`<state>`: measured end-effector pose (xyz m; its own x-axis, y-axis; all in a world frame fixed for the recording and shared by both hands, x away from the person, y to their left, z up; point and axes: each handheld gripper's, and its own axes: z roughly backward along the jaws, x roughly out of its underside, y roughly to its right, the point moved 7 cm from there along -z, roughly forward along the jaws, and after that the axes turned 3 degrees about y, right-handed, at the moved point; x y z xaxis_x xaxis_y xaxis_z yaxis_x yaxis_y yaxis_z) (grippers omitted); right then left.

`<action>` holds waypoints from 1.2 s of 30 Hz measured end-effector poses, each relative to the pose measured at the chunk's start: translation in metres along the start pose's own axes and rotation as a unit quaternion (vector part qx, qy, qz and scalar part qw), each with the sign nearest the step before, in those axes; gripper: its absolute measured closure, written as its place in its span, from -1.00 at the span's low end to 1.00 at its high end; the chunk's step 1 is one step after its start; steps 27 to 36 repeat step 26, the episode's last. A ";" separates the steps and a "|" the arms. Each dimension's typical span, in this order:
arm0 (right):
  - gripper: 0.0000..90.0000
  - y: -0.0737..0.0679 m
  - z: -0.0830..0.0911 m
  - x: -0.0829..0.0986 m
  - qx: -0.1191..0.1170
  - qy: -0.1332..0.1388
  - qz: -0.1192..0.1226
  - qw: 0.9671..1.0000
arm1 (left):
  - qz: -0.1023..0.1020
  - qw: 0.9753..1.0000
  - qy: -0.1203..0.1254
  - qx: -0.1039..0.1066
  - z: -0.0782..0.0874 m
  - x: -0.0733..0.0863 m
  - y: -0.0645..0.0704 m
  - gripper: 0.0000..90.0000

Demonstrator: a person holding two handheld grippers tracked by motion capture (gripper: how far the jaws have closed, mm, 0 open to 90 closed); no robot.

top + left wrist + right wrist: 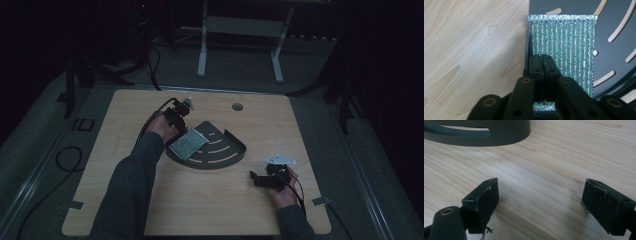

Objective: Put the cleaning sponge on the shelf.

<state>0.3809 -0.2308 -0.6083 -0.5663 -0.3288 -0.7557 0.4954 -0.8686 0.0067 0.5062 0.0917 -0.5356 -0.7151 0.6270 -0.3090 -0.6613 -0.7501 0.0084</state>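
Observation:
A green and silver ribbed scouring pad [188, 143] lies on the left end of a dark fan-shaped slotted tray [227, 152] in the middle of the wooden table. My left gripper [177, 122] reaches in from the pad's far left side. In the left gripper view its jaws [542, 58] are pressed together on the near edge of the pad [569, 40], which rests partly over the tray [616, 22]. My right gripper [256, 179] lies low on the table to the tray's right. It stands open [541, 192] with bare wood between the fingers, and the tray wall [486, 132] is ahead.
A small round hole [237, 106] sits in the table top behind the tray. Bits of tape [320, 201] mark the front corners. White frame legs [202, 55] stand beyond the table, and a cable [65, 157] loops on the floor at the left.

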 end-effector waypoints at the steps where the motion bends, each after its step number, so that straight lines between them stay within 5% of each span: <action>1: -0.70 0.000 0.000 0.000 0.000 0.000 0.000 1.000 | -0.001 1.000 0.001 0.000 0.001 0.000 0.000 0.87; 19: -0.70 0.000 0.000 0.000 0.000 0.000 0.000 1.000 | 0.018 0.999 0.040 0.016 0.026 0.000 -0.003 0.33; 36: -0.70 0.000 0.000 0.000 0.000 0.000 0.000 1.000 | 0.021 0.998 0.057 0.021 0.036 0.005 -0.008 0.28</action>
